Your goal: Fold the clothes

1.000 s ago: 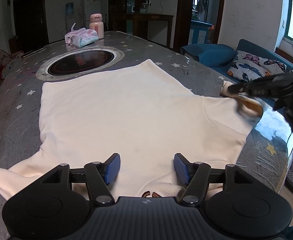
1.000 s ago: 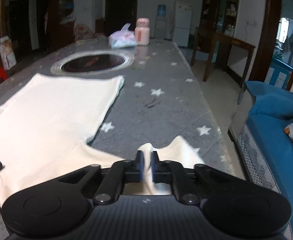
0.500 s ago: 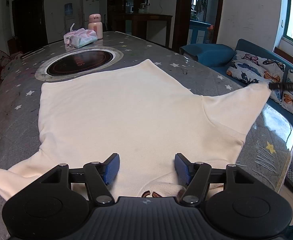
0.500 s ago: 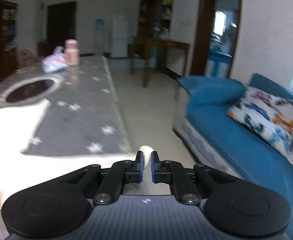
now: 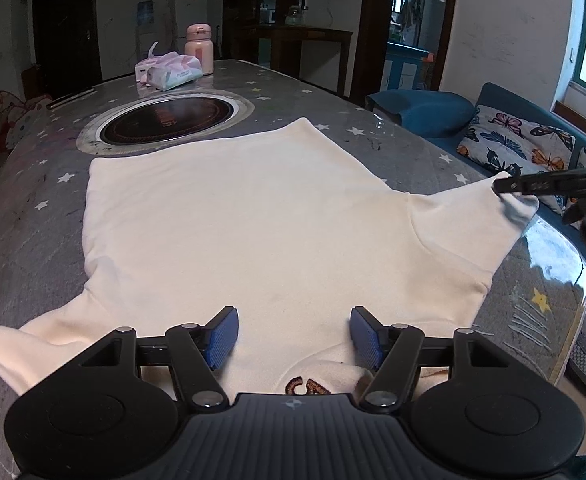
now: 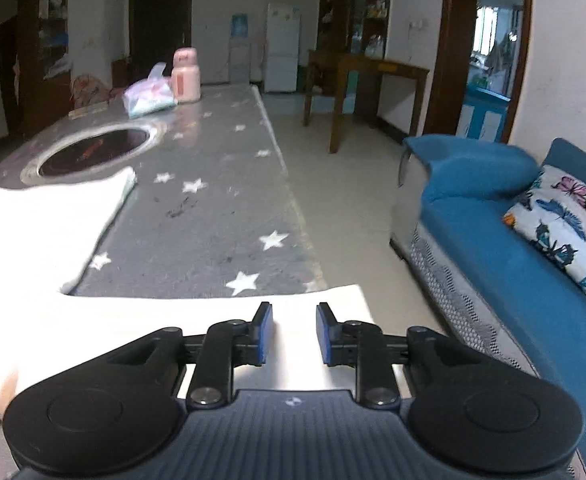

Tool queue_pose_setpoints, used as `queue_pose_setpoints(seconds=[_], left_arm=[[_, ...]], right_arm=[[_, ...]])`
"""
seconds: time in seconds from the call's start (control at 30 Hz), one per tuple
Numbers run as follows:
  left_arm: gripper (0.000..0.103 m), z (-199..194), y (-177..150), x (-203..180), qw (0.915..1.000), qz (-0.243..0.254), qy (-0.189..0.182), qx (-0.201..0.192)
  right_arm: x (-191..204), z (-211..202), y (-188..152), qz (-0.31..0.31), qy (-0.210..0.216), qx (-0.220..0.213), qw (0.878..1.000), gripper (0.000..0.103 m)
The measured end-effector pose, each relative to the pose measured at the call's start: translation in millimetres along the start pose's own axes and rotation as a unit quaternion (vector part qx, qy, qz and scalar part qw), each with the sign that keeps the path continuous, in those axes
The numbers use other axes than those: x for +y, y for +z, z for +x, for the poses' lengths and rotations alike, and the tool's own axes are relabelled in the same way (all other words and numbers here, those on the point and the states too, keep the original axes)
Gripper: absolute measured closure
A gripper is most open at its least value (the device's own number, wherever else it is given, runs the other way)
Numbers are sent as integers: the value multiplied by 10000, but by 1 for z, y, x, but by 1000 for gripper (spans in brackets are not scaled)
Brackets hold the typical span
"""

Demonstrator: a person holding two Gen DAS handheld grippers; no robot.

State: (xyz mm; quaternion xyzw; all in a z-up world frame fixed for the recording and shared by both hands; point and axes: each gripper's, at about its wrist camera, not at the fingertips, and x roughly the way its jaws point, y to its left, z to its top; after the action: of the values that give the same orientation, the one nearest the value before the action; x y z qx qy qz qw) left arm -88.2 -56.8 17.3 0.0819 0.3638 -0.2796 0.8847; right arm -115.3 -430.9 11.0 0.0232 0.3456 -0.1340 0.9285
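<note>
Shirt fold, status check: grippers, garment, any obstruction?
Left gripper open above collar. Right gripper jaws just opening, sleeve between pads, unpressed. Shirt spread flat on table. Nothing in the way.

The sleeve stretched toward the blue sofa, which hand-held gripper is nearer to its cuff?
Right. The right hand-held gripper sits over the sleeve's cuff, jaws just opened, pads off the cloth. The left hand-held gripper hovers open at the shirt's collar, far from that cuff.

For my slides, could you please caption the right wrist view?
Right gripper, jaws just opening, releases the cream shirt's sleeve at the star-patterned table edge.
</note>
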Motion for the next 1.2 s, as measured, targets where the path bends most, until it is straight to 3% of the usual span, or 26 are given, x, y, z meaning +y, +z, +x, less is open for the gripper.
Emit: queue_pose_setpoints(seconds=[0.13,0.2,0.33,0.37,0.47,0.63,0.67,0.93,0.97,1.07,1.13,1.2], left_arm=[[37,-10,1,14,9996,-236,132,-61],[37,-17,2,26,9985,-428,307,-146],[37,-31,4,59,9921,-842,866,-346],[37,-34,5,70,9888,-975,1068,-373],[37,-40,8,106,9740,-1393,1736,-426],[35,-38,17,163,9363,-2005,2864,-343],[35,-36,18,172,9304,-2130,2966,-308],[35,-11,24,217,9101,-2581,3240,93],[38,-9,23,221,9079,-2658,3236,159],[63,-12,21,225,9038,-2680,3333,179],[90,-17,20,228,9044,-2746,3263,131],[95,-27,20,230,9069,-2827,3125,-13]], right_arm=[[4,7,1,3,27,38,10000,73],[9,3,3,-63,129,-8,9999,66],[25,-9,7,-246,471,-106,9985,61],[29,-11,8,-282,567,-126,9979,55],[47,-15,11,-446,872,-141,9951,54],[74,-17,12,-709,1270,-87,9893,54],[78,-16,12,-749,1306,-61,9886,53],[88,-9,6,-828,1411,126,9864,52],[88,-8,6,-825,1413,133,9864,52],[87,-7,6,-811,1406,138,9866,52],[88,-6,6,-808,1404,151,9867,52],[88,-4,6,-813,1405,167,9866,52]])
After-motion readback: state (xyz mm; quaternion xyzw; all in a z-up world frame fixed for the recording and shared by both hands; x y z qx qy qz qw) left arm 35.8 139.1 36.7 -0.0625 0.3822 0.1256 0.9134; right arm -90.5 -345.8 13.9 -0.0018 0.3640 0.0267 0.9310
